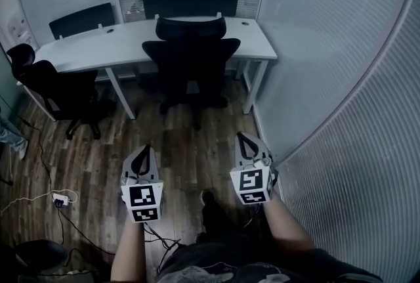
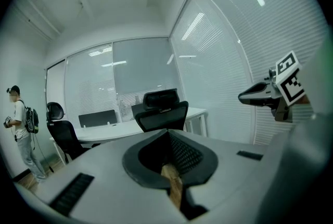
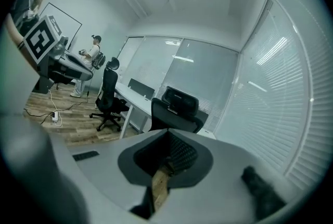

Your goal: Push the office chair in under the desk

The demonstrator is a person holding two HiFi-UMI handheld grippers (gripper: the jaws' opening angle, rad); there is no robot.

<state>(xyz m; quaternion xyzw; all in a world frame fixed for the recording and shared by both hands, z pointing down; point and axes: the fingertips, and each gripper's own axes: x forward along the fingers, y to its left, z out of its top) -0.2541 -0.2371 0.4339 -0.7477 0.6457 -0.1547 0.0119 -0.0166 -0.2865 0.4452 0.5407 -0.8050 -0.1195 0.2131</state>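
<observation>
While beside desk [image 1: 85, 48], second chair [image 1: 60, 86]

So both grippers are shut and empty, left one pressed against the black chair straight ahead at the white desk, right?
No, not pressed against it. The head view shows the left gripper well short of the black chair, wood floor between them. The rest holds: it and the right gripper are shut and empty, chair at the white desk.

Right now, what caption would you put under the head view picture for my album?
Left tongs and right tongs, both shut, face the black office chair at the white desk.
</observation>
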